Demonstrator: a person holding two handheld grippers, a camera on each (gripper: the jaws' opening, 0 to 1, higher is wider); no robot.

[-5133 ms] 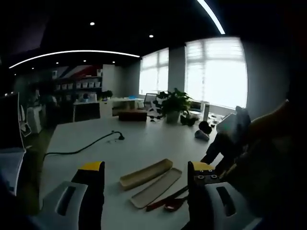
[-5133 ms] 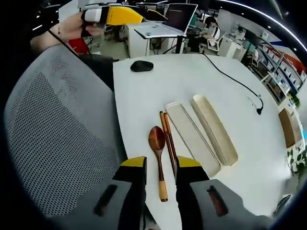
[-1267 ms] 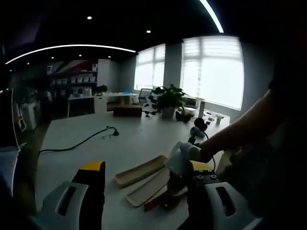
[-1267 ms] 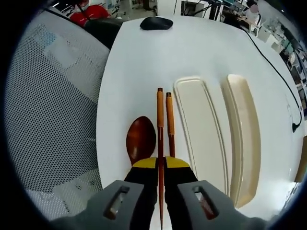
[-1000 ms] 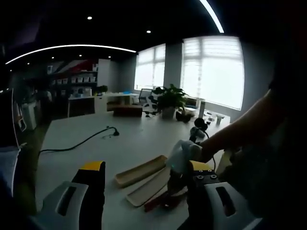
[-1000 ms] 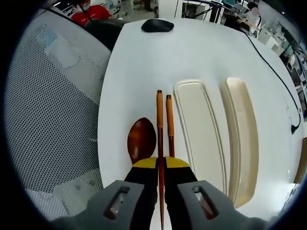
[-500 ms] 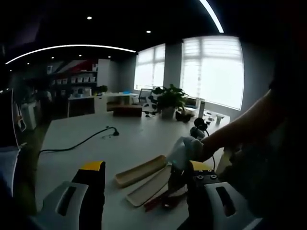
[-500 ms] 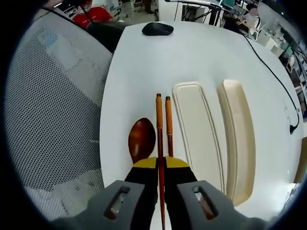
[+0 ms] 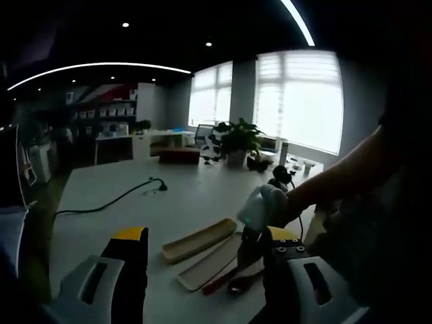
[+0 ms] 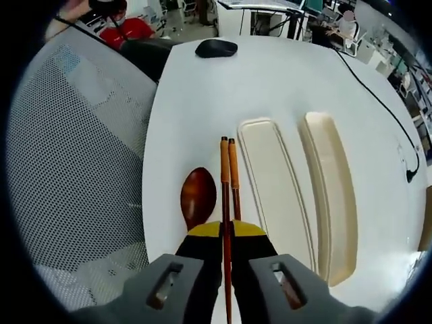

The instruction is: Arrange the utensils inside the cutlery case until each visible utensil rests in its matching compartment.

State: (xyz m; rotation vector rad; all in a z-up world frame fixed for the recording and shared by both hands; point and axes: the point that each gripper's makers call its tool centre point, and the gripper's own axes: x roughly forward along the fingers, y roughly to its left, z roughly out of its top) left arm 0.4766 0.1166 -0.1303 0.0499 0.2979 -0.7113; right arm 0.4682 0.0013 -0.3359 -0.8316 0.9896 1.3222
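R gripper [image 10: 226,229] jaws clamped on brown wooden chopstick [image 10: 224,182], raised off white table [image 10: 283,74], 2nd chopstick just beside. Wooden spoon [image 10: 198,192] left; beige tray [image 10: 273,196], lid [image 10: 331,196] right. L gripper [image 9: 206,239] jaws apart, nothing held.

Black mouse [image 10: 215,47], mesh chair [image 10: 74,155], potted plant [image 9: 235,143], cable [image 9: 111,202]
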